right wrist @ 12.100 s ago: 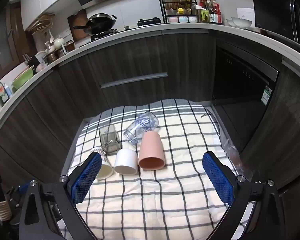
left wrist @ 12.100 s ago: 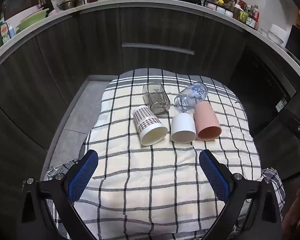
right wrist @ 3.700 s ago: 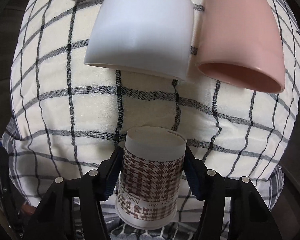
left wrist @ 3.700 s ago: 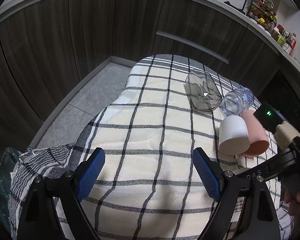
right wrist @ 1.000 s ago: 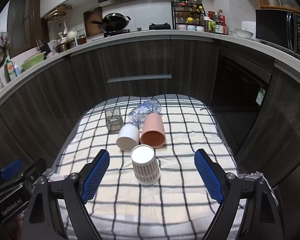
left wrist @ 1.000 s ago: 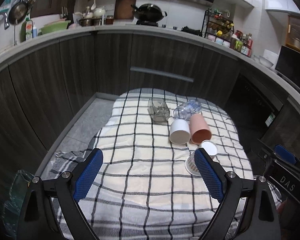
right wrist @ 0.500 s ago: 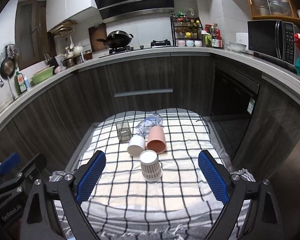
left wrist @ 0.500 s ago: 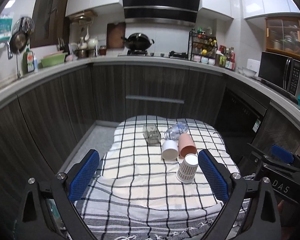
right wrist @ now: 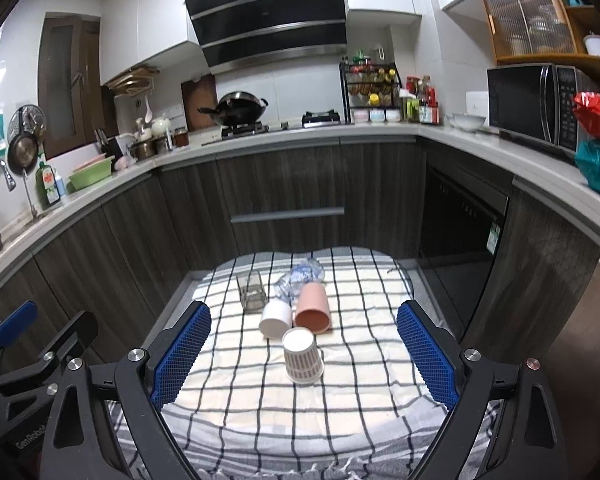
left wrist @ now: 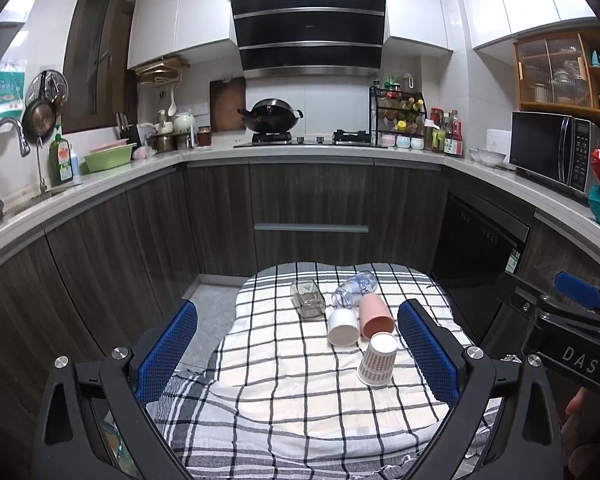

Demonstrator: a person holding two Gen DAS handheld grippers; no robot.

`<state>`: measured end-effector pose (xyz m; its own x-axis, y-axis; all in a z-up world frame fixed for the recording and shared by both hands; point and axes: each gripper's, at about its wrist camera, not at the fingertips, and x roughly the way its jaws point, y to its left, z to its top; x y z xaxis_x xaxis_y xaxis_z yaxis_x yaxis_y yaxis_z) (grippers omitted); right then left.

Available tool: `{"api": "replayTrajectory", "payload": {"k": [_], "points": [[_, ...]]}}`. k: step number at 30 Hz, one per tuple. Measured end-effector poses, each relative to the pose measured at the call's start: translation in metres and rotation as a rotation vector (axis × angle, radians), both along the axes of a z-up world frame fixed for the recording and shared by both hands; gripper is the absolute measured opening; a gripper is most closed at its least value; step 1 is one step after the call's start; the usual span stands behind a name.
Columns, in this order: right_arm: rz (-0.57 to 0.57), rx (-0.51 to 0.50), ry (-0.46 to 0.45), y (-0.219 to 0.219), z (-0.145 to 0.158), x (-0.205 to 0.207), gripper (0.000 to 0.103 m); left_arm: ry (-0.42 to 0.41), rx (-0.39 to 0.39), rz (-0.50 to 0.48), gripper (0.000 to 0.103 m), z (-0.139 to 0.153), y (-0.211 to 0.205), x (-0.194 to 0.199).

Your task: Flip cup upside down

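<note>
A houndstooth paper cup (left wrist: 377,359) (right wrist: 302,355) stands upside down on the checked cloth (left wrist: 284,392) (right wrist: 240,400), its base up. Behind it a white cup (left wrist: 342,328) (right wrist: 276,319), a pink cup (left wrist: 375,316) (right wrist: 313,308), a square glass (left wrist: 308,299) (right wrist: 251,290) and a blue-patterned glass (left wrist: 356,289) (right wrist: 300,276) lie on their sides. My left gripper (left wrist: 300,354) is open and empty, high and back from the cloth. My right gripper (right wrist: 304,354) is open and empty, also pulled back.
The cloth covers a low table amid dark kitchen cabinets (left wrist: 312,208). The right gripper's body (left wrist: 560,332) shows at the right of the left wrist view; the left gripper's body (right wrist: 24,360) shows at the left of the right wrist view. A countertop (right wrist: 540,168) with a microwave runs along the right.
Both grippers have risen and pulled back from the cloth, so the cups look smaller. The houndstooth cup stays upside down where it was set.
</note>
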<state>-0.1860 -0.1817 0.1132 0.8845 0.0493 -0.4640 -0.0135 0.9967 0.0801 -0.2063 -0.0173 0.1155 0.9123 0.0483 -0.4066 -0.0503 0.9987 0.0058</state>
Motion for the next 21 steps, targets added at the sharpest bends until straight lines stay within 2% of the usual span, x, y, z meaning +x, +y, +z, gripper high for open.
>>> {"api": "replayTrajectory", "payload": {"k": [5,21], "points": [[0.003,-0.004,-0.021,0.0015,0.0048,-0.0027,0.096,-0.003,0.003,0.006,0.102,0.0014,0.0007,0.0013],[-0.003,0.008,-0.011,0.0021,0.0042,0.0004,0.096,0.014,-0.005,0.006,0.102,-0.0005,-0.0014,0.0036]]}}
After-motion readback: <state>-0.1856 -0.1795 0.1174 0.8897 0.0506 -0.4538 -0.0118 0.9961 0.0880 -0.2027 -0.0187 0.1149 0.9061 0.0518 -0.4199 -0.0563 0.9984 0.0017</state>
